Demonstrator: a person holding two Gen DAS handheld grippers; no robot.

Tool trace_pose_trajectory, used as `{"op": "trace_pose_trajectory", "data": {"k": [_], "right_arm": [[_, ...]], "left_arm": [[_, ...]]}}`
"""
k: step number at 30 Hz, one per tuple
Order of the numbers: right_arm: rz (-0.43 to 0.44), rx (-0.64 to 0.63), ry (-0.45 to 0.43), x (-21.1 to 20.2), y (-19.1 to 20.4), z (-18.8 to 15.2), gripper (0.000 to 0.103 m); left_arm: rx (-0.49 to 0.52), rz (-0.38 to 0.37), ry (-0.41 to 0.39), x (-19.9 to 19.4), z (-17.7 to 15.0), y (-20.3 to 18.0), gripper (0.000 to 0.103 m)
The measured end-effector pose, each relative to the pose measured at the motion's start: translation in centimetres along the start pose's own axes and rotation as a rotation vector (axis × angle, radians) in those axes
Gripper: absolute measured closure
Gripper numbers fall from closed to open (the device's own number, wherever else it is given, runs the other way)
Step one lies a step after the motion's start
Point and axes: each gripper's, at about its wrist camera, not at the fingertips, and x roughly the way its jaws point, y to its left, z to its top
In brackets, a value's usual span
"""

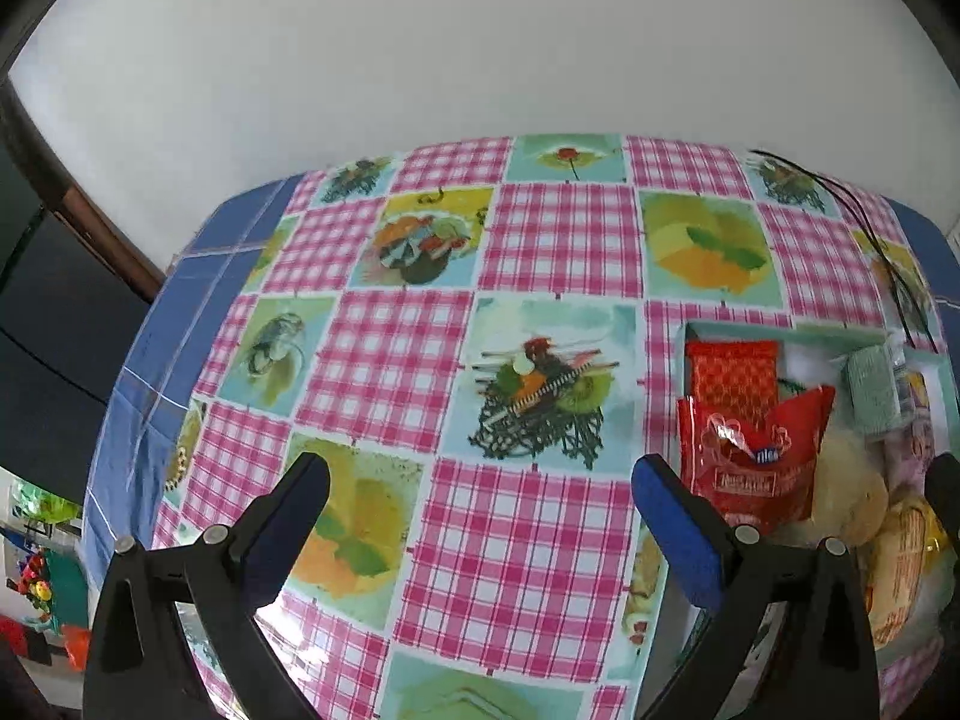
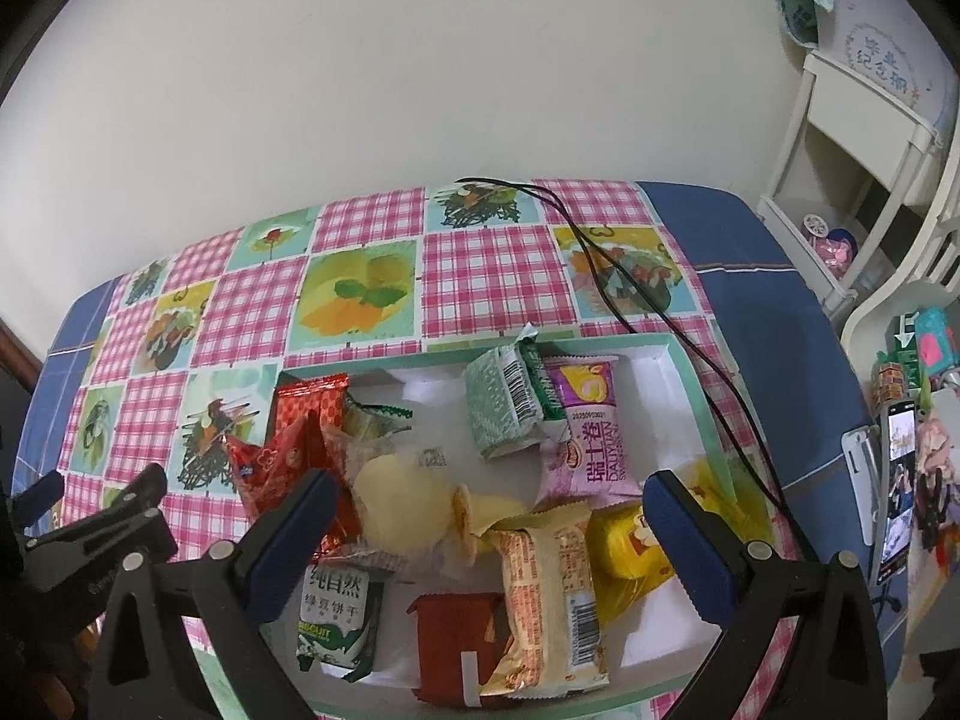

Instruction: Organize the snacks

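Right gripper (image 2: 486, 528): being held with its jaws spread wide and nothing between them, hanging above the middle of the box, over the pale round pastry and the beige packet.
Left gripper (image 1: 480, 504): being held wide open and empty above bare tablecloth, just to the left of the box; it is also being seen at the lower left edge of the right wrist view.
Box (image 2: 678, 360): a shallow white tray with a mint-green rim, being seen resting on the tablecloth toward the table's right side, with all the snacks lying inside it.
Red packets (image 2: 300, 450): being seen leaning together against the box's left wall.
Green-patterned packet (image 2: 501, 408): being shown near the far wall, touching the purple packet (image 2: 591, 432) on its right.
Pale round pastry (image 2: 399, 498): being seen in a clear wrapper at the centre.
Beige packet (image 2: 549, 594): being seen lying lengthwise toward the near side, beside the yellow packet (image 2: 630, 564).
Green-and-white biscuit packet (image 2: 339, 618): being seen at the near left corner, next to a dark red packet (image 2: 447, 642).
Tablecloth (image 1: 516, 540): pink gingham and food-picture squares being shown over a blue cloth.
Black cable (image 2: 612, 276): being seen trailing across the far right of the table past the box's corner.
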Motion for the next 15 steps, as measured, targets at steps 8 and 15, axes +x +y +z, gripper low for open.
{"op": "trace_pose_trajectory", "data": {"k": [8,15], "right_arm": [[0.002,0.000,0.014,-0.1,0.6,-0.9,0.000],[0.006,-0.009,0.014,-0.7,1.7,-2.3,0.000]], "left_arm": [[-0.004,-0.026,0.019,0.0,-1.1,0.2,0.002],[-0.006,-0.046,0.018,0.0,-2.2,1.0,0.002]]}}
